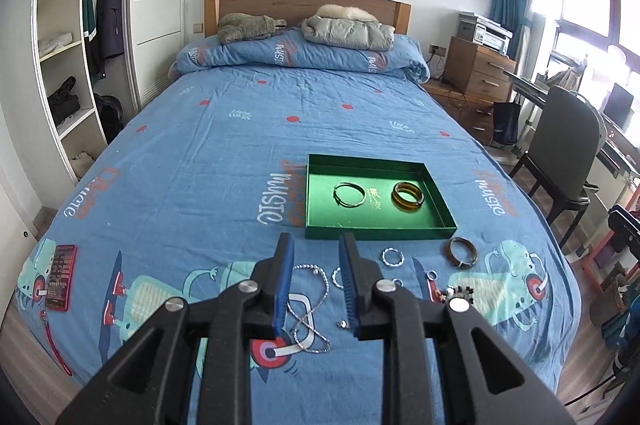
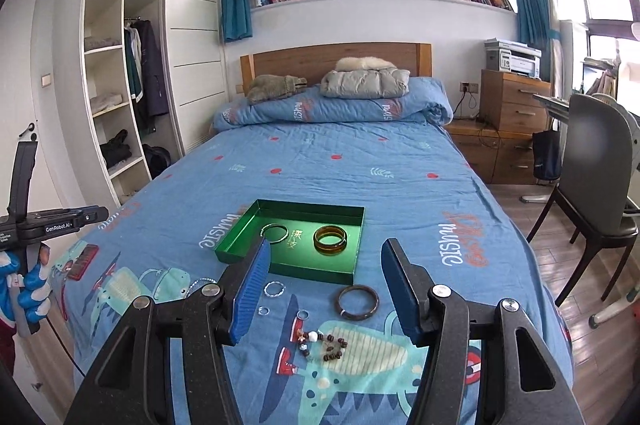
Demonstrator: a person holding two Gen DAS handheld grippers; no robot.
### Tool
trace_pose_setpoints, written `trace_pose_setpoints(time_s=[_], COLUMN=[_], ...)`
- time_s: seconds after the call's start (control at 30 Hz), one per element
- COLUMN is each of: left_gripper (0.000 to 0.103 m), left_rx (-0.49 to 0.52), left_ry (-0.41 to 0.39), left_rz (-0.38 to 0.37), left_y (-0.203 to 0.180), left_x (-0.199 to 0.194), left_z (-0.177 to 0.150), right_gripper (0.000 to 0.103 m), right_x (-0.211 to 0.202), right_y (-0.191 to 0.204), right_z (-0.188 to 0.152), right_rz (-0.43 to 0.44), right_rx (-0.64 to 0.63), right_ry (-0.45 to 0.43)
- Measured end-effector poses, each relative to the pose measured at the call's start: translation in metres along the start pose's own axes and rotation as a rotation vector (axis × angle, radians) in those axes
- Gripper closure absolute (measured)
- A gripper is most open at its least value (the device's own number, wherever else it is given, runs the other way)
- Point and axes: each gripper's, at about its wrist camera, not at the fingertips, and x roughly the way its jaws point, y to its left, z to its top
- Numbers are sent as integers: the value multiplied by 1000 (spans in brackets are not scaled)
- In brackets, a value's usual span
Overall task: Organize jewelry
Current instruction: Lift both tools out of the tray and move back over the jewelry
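Observation:
A green tray [image 1: 320, 185] [image 2: 240, 231] lies on the blue bedspread and holds a silver bangle [image 1: 349, 194] [image 2: 275, 232] and an amber bangle [image 1: 408, 196] [image 2: 330, 240]. In front of it lie a dark bangle [image 1: 461, 252] [image 2: 357, 302], a twisted silver ring [image 1: 392, 257] [image 2: 274, 289], small rings [image 2: 263, 311], a beaded bracelet [image 2: 326, 345] and a silver chain necklace [image 1: 314, 309]. My left gripper [image 1: 316, 245] is open and empty above the necklace. My right gripper [image 2: 326, 251] is open and empty above the loose pieces.
A red phone [image 1: 61, 277] [image 2: 83, 262] lies at the bed's left edge. A folded duvet [image 1: 300, 55] and clothes sit by the headboard. A black chair [image 2: 592, 193] and wooden drawers [image 2: 516, 113] stand to the right, a wardrobe [image 2: 120, 85] to the left.

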Motion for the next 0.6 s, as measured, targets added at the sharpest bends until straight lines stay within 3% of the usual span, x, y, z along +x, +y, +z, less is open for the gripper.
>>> trace_pose_setpoints(time_s=[0.33, 0.6], left_gripper=[81, 75], left_rx=[-19, -62], left_ry=[62, 107], left_rz=[-79, -95], left_y=[-24, -31], left_x=[11, 32], left_z=[-41, -64], right_gripper=[46, 46], right_x=[-12, 3], right_y=[-32, -46], right_z=[-32, -48], right_rz=[-8, 2], right_rx=[61, 79], right_ry=[20, 43])
